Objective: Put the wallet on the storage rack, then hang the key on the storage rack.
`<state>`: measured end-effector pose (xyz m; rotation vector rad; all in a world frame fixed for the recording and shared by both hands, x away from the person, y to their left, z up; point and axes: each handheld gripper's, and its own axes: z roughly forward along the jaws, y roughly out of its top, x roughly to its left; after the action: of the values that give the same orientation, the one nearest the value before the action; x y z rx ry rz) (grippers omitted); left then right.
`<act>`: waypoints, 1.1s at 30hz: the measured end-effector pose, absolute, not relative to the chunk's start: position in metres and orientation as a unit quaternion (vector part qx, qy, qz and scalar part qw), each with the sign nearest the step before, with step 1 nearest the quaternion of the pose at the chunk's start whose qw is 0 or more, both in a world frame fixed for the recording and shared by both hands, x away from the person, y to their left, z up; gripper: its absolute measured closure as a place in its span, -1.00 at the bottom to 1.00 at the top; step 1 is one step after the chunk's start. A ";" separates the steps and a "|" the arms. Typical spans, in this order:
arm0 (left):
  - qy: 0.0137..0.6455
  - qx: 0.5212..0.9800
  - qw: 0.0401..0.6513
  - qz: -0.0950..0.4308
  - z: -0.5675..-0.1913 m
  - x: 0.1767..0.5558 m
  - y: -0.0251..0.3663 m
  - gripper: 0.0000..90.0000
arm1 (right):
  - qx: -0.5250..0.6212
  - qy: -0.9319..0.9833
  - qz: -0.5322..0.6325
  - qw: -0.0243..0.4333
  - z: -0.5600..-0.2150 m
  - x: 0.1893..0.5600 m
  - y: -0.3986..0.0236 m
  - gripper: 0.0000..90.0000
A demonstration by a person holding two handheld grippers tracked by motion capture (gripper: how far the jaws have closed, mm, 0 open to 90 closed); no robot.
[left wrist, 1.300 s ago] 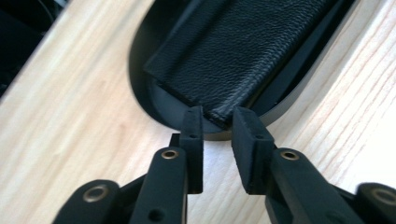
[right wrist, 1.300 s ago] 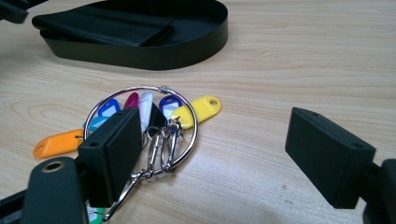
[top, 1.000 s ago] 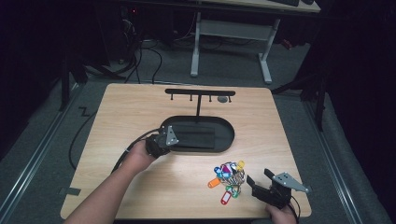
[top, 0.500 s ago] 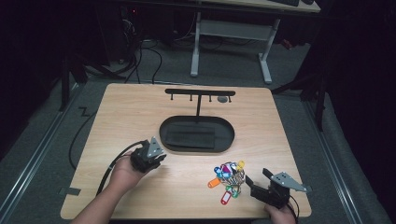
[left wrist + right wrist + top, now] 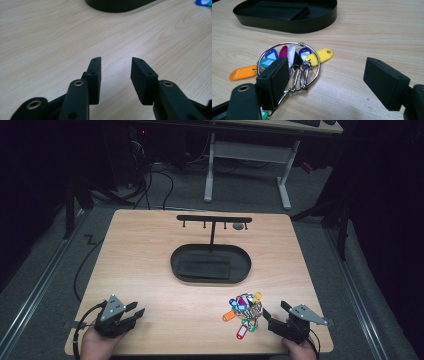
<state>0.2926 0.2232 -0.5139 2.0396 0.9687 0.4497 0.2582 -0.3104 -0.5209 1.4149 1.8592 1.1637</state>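
Your tabletop (image 5: pixel 150 250) carries, in order of size, a black oval tray (image 5: pixel 176 262) at its middle with a hook stand (image 5: pixel 214 218) rising behind it, then a bunch of coloured key tags on a metal ring (image 5: pixel 245 310) lying flat toward the near right, in front of the tray's right end and apart from it.

Your right tongs (image 5: pixel 272 316) sit just beside that bunch, on its right, and point leftward at it. They gape wide with nothing between them. In the right gripper view the ring (image 5: pixel 289 62) lies ahead and to the left of centre, partly behind the left pad (image 5: pixel 274 80), with the orange tag (image 5: pixel 243 72) fanned out one way and the yellow tag (image 5: pixel 322 55) the other; the clips (image 5: pixel 299 77) trail from the ring back toward you. So the gap between the pads is aimed at bare wood to the right of the ring, not at the ring itself.

Your left tongs (image 5: pixel 136 312) rest at the near left corner, well apart from the bunch, half open and empty; the left gripper view shows plain wood between the pads (image 5: pixel 95 75).

The right hand is clearly the nearer one. I judge you need to swing it left so the ring's near edge falls between the pads before closing.
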 end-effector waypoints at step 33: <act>0.332 0.834 0.401 0.183 -0.515 0.296 0.212 -0.53 | 0.499 0.797 0.287 0.180 -0.491 0.277 -0.270 -0.65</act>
<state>0.2963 0.2124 -0.5150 2.1084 0.8392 0.4622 0.2772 -0.2705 -0.4912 1.4105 2.2529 0.8110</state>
